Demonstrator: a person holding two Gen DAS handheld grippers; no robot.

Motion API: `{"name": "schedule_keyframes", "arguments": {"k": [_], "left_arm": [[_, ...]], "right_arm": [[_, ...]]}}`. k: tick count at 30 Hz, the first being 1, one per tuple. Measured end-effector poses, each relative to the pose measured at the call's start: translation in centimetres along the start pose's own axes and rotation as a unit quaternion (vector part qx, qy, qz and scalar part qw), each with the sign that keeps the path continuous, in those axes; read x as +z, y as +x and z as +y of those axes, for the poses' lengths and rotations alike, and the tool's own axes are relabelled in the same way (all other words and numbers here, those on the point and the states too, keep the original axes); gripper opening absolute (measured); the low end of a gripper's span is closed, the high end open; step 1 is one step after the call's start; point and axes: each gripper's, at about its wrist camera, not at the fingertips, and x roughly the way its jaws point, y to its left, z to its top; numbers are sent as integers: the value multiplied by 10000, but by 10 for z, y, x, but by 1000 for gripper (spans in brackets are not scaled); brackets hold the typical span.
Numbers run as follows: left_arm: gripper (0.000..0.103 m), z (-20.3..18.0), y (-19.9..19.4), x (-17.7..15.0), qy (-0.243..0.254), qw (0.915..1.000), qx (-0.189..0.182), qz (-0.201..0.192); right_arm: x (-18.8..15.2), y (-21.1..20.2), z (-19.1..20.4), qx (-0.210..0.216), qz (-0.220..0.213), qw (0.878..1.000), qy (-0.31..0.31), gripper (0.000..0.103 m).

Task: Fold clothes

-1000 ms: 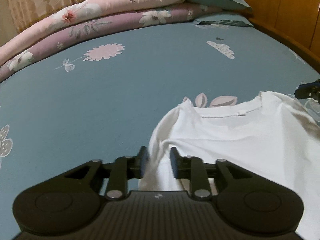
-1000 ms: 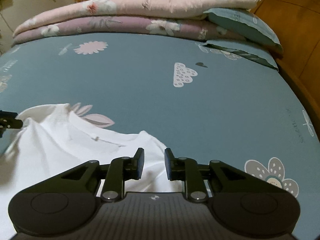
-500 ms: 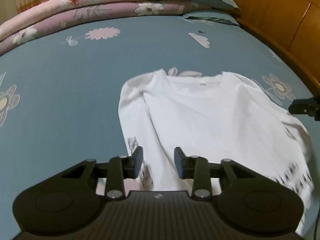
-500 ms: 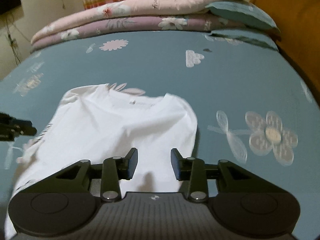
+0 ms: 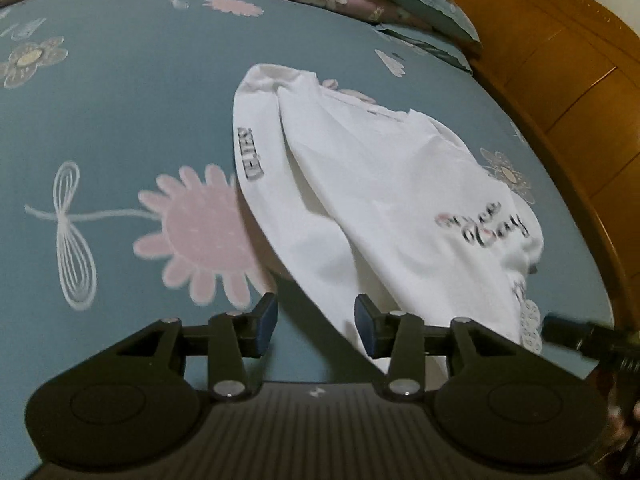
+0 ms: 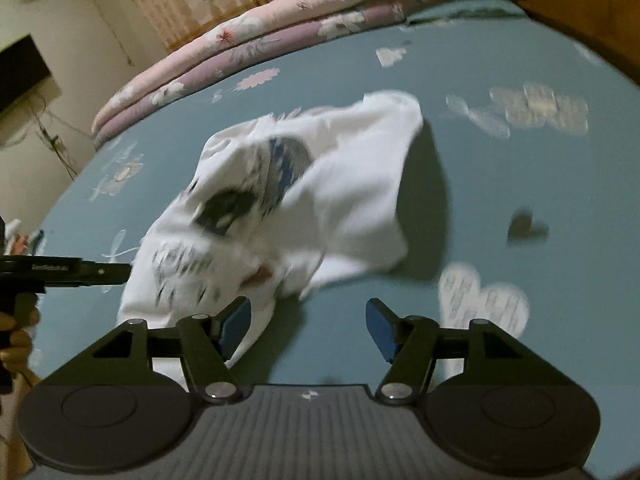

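Left gripper (image 5: 316, 322) spread wide and empty at the near edge of the white T-shirt (image 5: 384, 184), right gripper (image 6: 308, 326) likewise agape, shirt lying rumpled, perhaps half doubled (blurred), on the blue floral bedsheet (image 5: 120, 100), folding unfinished, quilts (image 6: 248, 44) stacked beyond.

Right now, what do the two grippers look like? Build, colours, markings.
Both match. The left gripper and right gripper each have a black ribbed body with a small pale logo, two round black side housings, black linkage arms with silver screws, and blue pads on the fingers. No cables show. A hand grips the left gripper's handle; no sleeve is visible.
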Motion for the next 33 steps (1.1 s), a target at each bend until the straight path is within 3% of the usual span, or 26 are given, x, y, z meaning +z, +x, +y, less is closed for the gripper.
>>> {"name": "schedule_keyframes", "arguments": {"k": [8, 16, 26, 29, 31, 33], "left_arm": [[45, -7, 9, -15, -173, 9997, -167, -43], [46, 1, 19, -28, -737, 9959, -471, -224], [45, 7, 49, -28, -1218, 9883, -911, -92], [35, 10, 56, -29, -1402, 9840, -1092, -156], [2, 10, 55, -30, -1337, 9858, -987, -253], [1, 8, 51, -27, -1173, 9894, -781, -338]], "right_arm": [[-44, 1, 13, 110, 276, 9994, 165, 72], [-50, -1, 16, 136, 277, 9995, 113, 76], [-48, 5, 8, 152, 221, 9993, 267, 76], [-48, 8, 7, 161, 234, 9992, 291, 76], [-48, 9, 7, 174, 249, 9991, 287, 76], [-47, 9, 6, 163, 242, 9992, 277, 76]]}}
